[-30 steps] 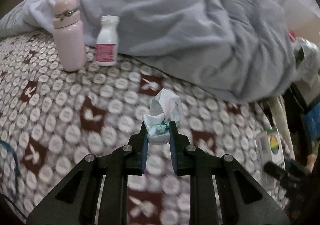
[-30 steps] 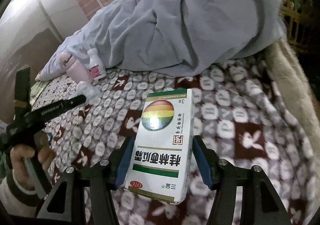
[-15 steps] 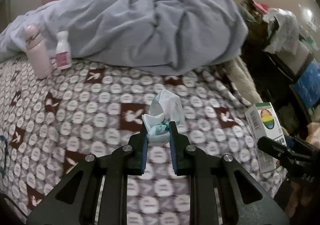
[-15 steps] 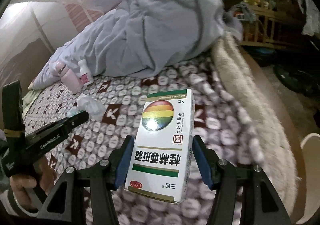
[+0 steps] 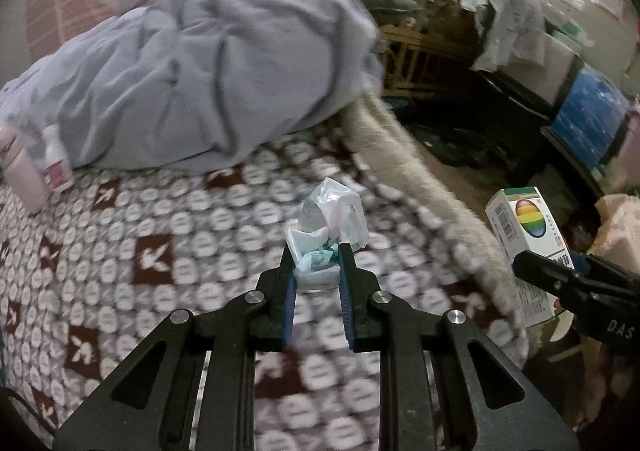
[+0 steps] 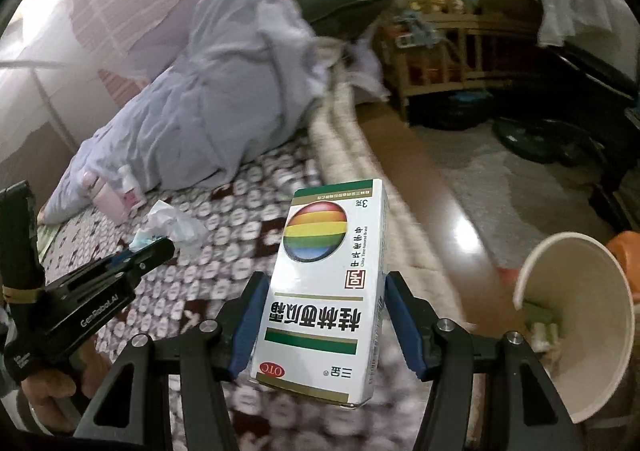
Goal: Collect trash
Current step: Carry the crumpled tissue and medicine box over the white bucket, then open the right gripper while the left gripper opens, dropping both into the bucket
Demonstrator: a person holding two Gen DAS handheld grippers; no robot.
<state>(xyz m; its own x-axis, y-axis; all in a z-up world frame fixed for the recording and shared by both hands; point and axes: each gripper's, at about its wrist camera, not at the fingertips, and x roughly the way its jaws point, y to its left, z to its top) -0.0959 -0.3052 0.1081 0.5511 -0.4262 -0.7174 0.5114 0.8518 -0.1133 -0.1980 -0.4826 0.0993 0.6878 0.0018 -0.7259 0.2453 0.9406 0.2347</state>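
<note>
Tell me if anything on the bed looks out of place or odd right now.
Two things stand out: a pink bottle and a small white bottle stand upright on the patterned blanket, right against the rumpled grey duvet, which lies heaped rather than spread. Nothing looks spilled or damaged.

A white medicine box (image 6: 324,291) carries large Chinese characters reading 桂林西瓜霜, seen upside down, beside a red seal mark, a red oval stamped "OTC", the characters 三金 and "3克" near its far end. The left gripper (image 6: 154,247) bears "GenRobot.AI" in white along its black arm. The right gripper (image 5: 532,263) shows the letters "DAS" on its body; smaller print is illegible.
</note>
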